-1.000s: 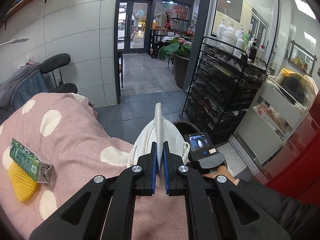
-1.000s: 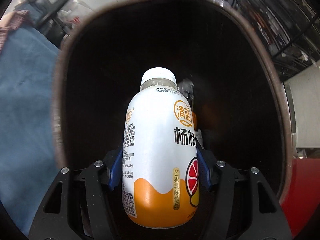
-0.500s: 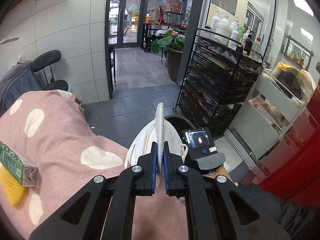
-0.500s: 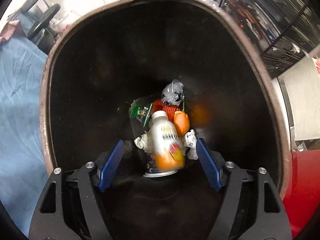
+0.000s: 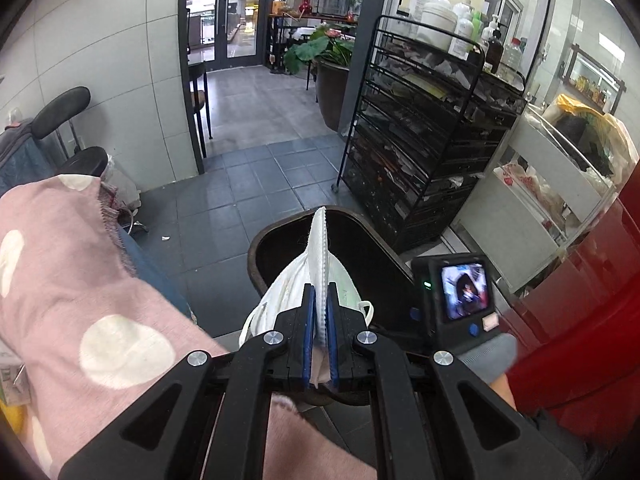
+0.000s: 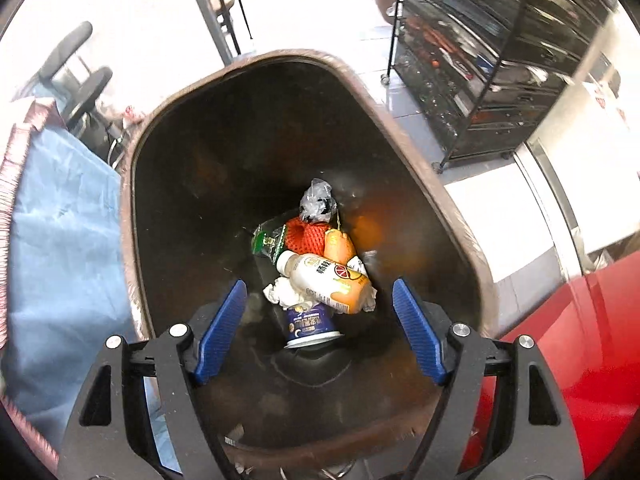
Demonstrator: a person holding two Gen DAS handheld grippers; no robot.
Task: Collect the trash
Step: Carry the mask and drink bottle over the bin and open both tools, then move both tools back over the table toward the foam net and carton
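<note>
My left gripper is shut on a white folded face mask and holds it just above the near rim of a dark brown trash bin. My right gripper is open and empty above the same bin. At the bin's bottom lie a white and orange drink bottle, a blue cup, crumpled white paper, a red mesh sleeve and a clear wrapper.
A pink polka-dot blanket over blue cloth lies left of the bin. A black wire rack stands behind it on the tiled floor. A red surface is at the right. The right gripper's screen shows.
My right gripper opened and the drink bottle fell to the bin's bottom, then the gripper rose. My left gripper carried the mask rightward to the bin.
</note>
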